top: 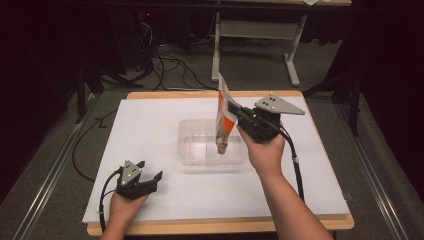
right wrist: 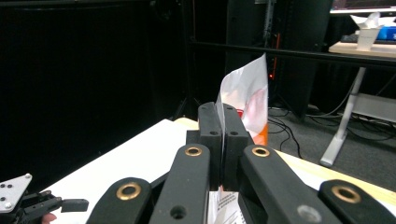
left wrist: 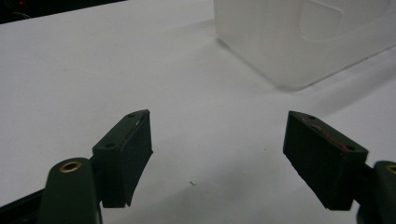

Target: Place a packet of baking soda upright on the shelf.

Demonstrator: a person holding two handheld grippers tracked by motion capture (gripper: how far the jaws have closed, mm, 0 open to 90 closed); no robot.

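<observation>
The right gripper (top: pixel 234 113) pinches an orange-and-white foil packet (top: pixel 223 112) over the clear plastic tub (top: pixel 189 150) — apparently mid-pour — while the left gripper (top: pixel 150 170) rests wide, empty.

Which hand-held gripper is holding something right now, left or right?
The right hand-held gripper: its jaws are shut on the orange-and-white packet above the clear bin. The left hand-held gripper rests open on the table.

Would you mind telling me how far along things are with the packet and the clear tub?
Done: the right gripper has clamped the packet. In hand: it hangs above the clear tub. Left: lowering and releasing it, probably. The left gripper rests open on the table.
</observation>
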